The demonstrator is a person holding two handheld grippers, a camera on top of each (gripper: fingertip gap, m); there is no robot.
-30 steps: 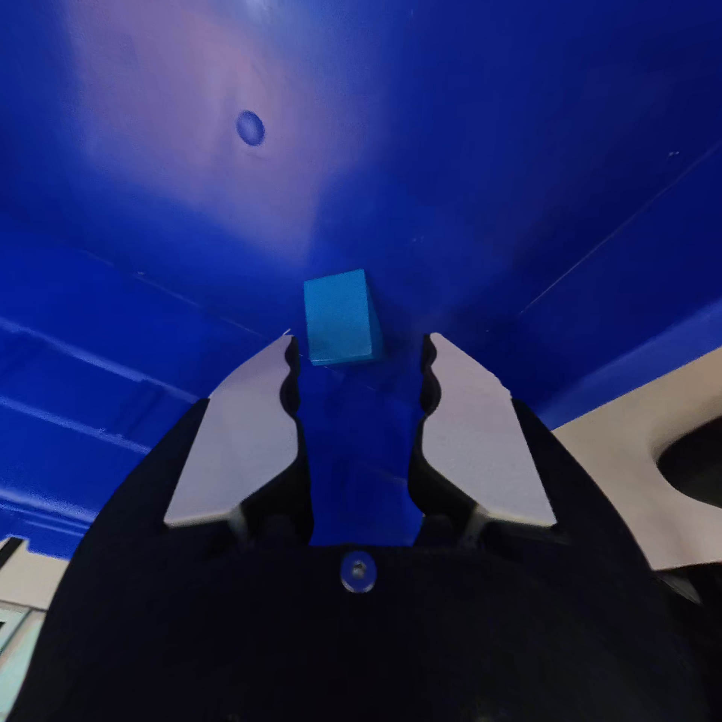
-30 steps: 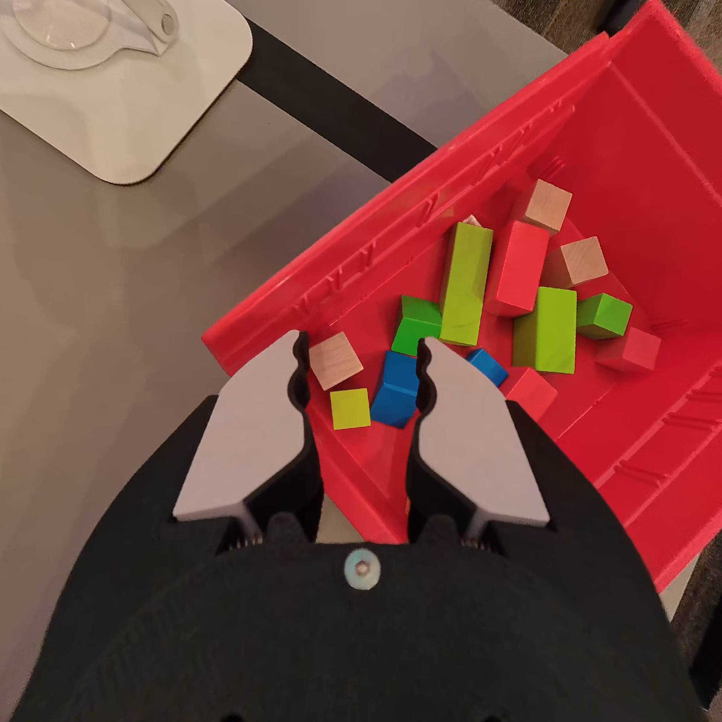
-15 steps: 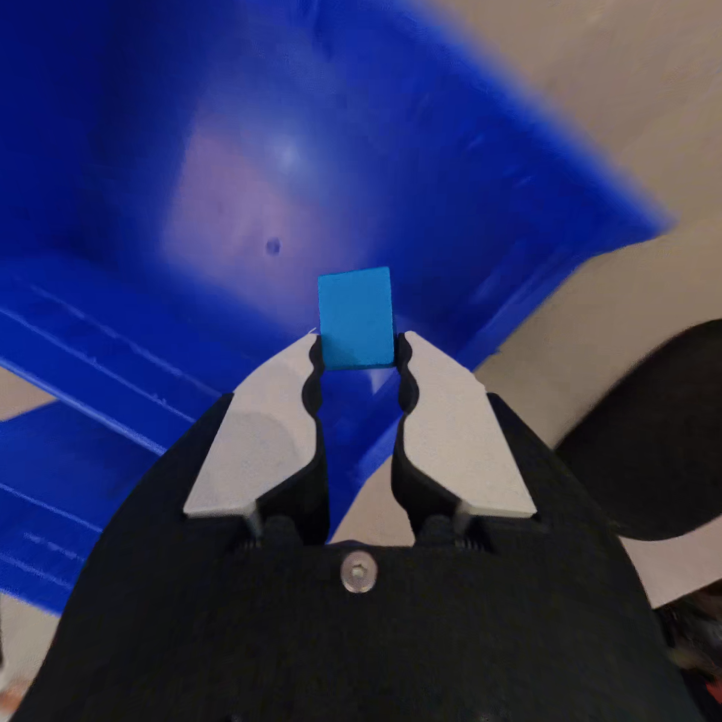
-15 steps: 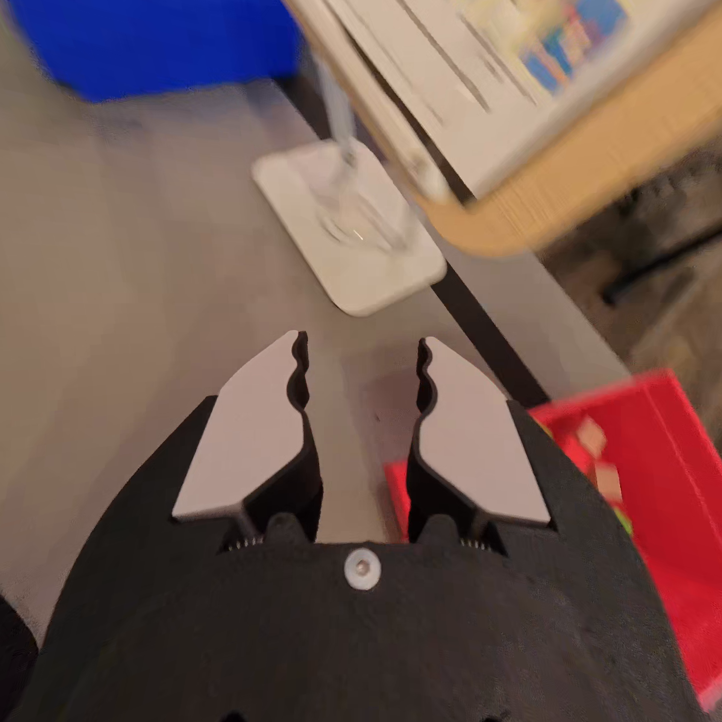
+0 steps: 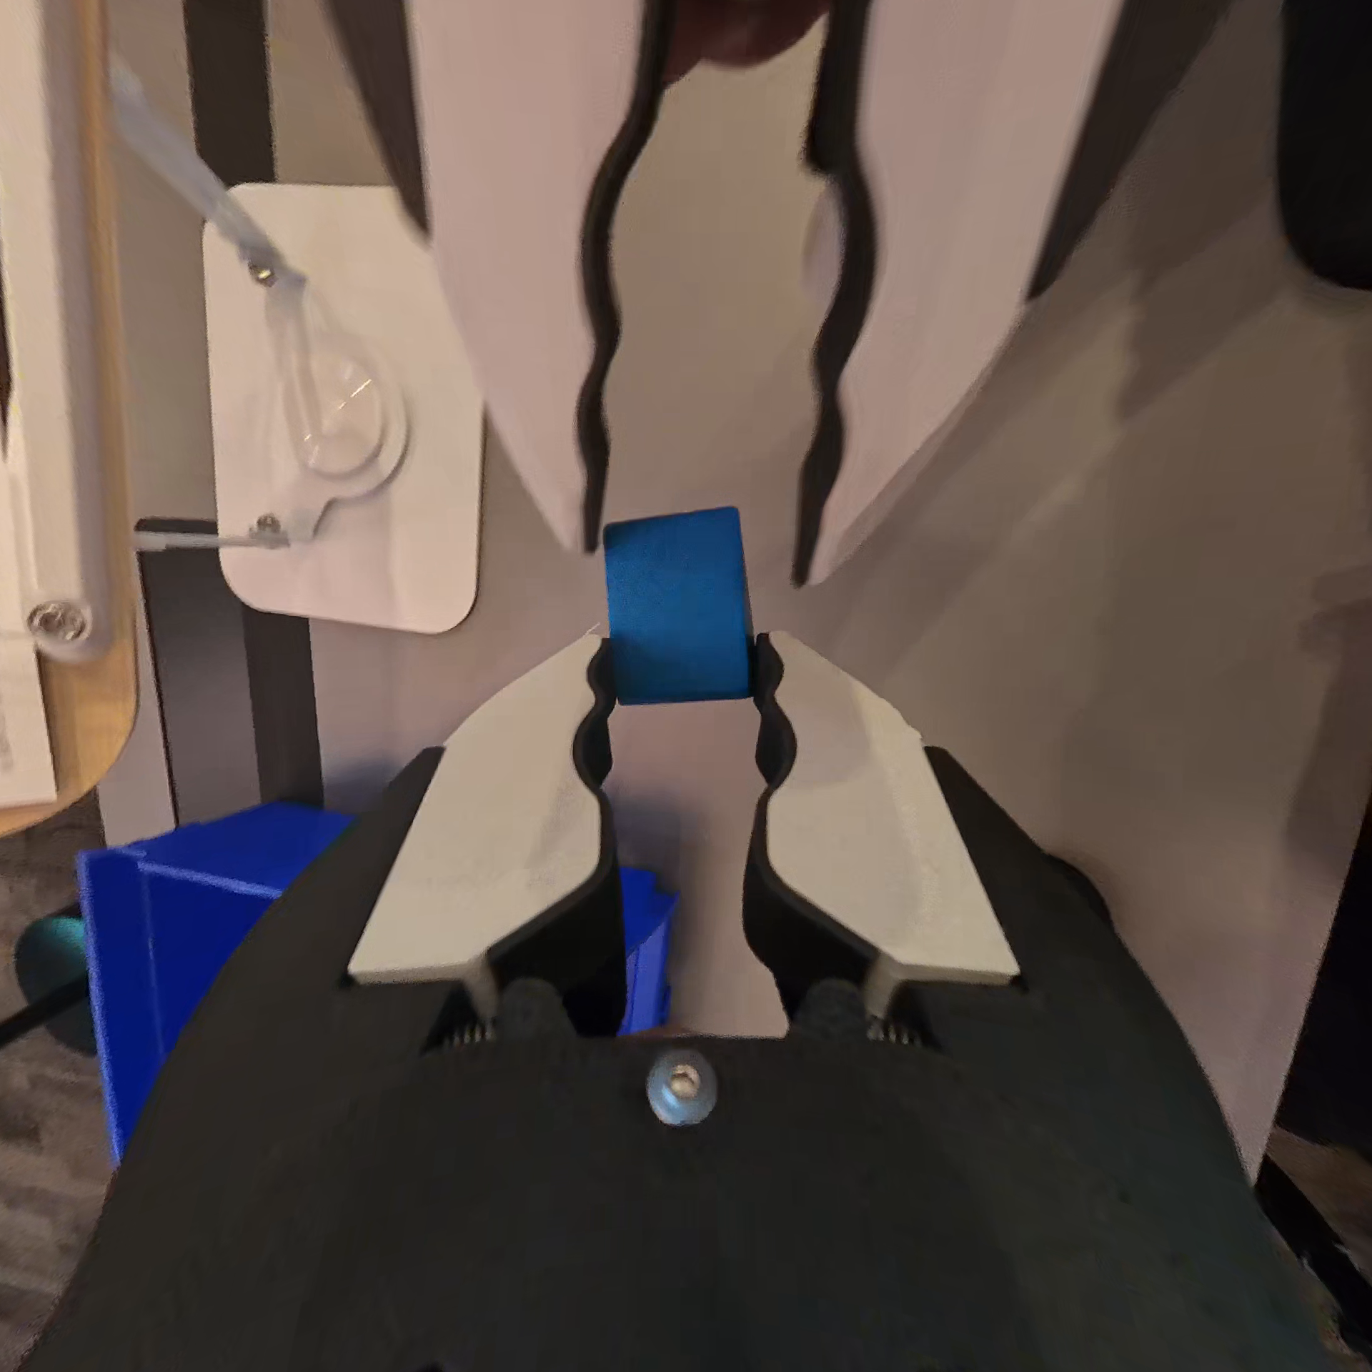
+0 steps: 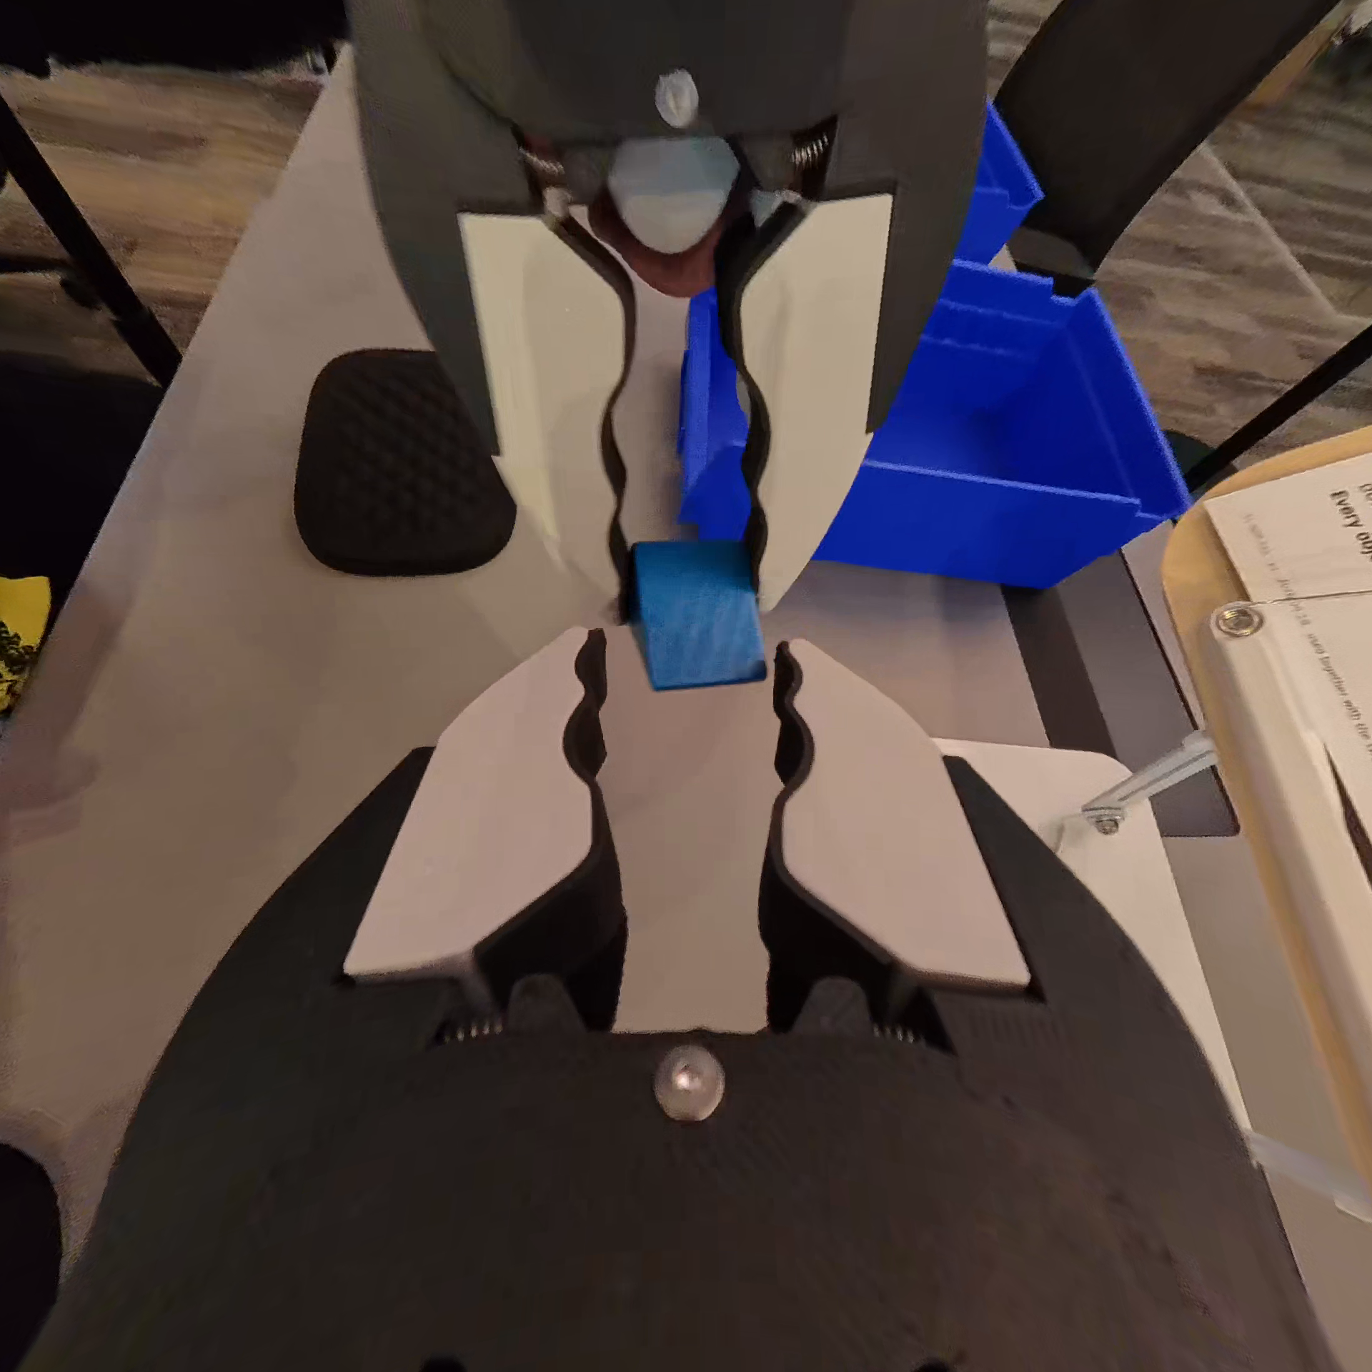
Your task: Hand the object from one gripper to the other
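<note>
My left gripper [image 5: 679,653] is shut on a blue wooden block [image 5: 675,609]; both pads press on its sides and its far end sticks out past the fingertips. My right gripper [image 5: 694,562] faces it from above in the left wrist view, jaws apart around the block's free end. In the right wrist view my right gripper [image 6: 689,644] is open. The blue block [image 6: 698,624] reaches just between its fingertips, with a gap on each side. The left gripper [image 6: 689,590] holds the block from the far side, above the grey table [image 6: 185,705].
A blue bin [image 6: 1002,460] stands on the table behind the left gripper and also shows in the left wrist view [image 5: 185,928]. A black pad [image 6: 401,460] lies to the left. A white stand base [image 5: 341,408] and a wooden board with paper [image 6: 1277,668] are to the right. Both grippers' tips are close together, under 4 cm apart.
My left gripper closed on the blue block in the blue bin and carried it out over the table. My right gripper swung away from the red bin to face it, jaws narrowing slightly.
</note>
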